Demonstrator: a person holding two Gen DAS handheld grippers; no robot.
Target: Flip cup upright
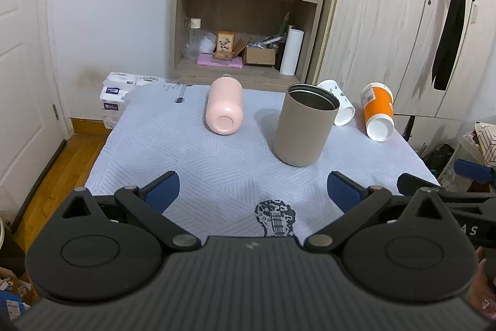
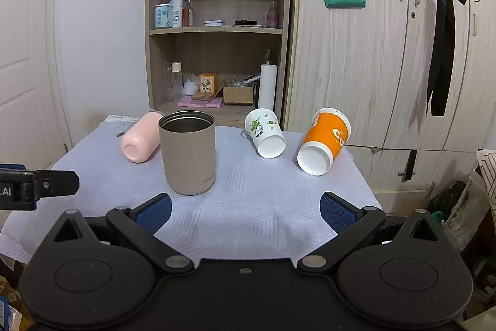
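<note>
A tan steel tumbler (image 1: 305, 126) (image 2: 188, 152) stands upright, mouth up, in the middle of the table. A pink bottle (image 1: 223, 109) (image 2: 140, 141) lies on its side to its left. A white paper cup with green print (image 1: 338, 106) (image 2: 266, 132) and an orange paper cup (image 1: 376, 115) (image 2: 322, 141) lie on their sides at the back right. My left gripper (image 1: 252, 191) is open and empty over the near table. My right gripper (image 2: 245, 211) is open and empty, near side of the cups.
The table has a pale blue patterned cloth (image 1: 217, 163) (image 2: 248, 194). A wooden shelf unit (image 1: 248, 5) with bottles and boxes stands behind it, with wardrobe doors (image 2: 372, 51) to the right. White packs (image 1: 119, 92) are stacked at the far left corner. Clutter lies on the floor at right.
</note>
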